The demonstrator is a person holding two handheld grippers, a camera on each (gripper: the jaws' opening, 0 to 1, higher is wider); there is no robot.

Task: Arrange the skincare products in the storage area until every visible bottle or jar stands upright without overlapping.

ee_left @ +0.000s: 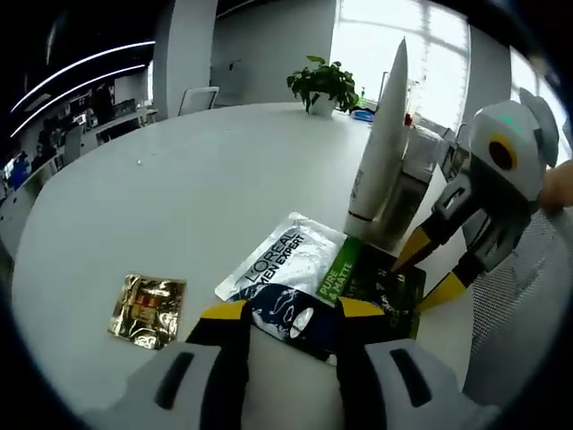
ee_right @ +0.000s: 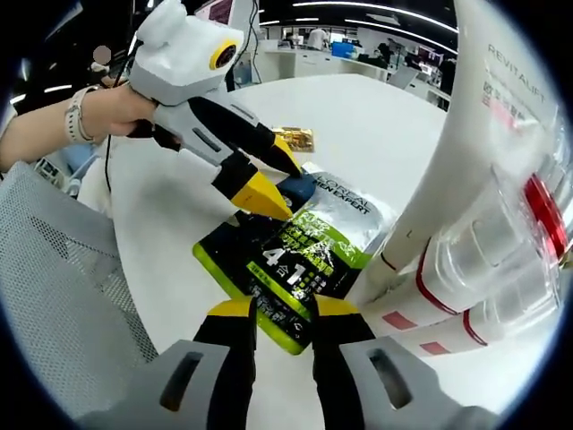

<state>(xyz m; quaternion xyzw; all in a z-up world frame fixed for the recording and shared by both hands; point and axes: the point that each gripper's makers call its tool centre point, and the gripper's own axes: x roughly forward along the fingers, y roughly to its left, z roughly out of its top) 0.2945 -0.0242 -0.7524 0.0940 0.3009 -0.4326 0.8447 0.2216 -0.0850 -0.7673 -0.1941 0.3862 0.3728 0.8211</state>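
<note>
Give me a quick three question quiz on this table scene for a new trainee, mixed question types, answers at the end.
1. True or false: the white tube lies flat on the table.
2. Which packet does the left gripper touch? A) gold sachet B) black and green L'Oreal sachet C) none
3. Fill in: the plant at the table's far edge stands in a ___ pot.

Key: 1 false, it stands upright. 2 B, its fingers meet the sachet's dark blue end. 3 white.
</note>
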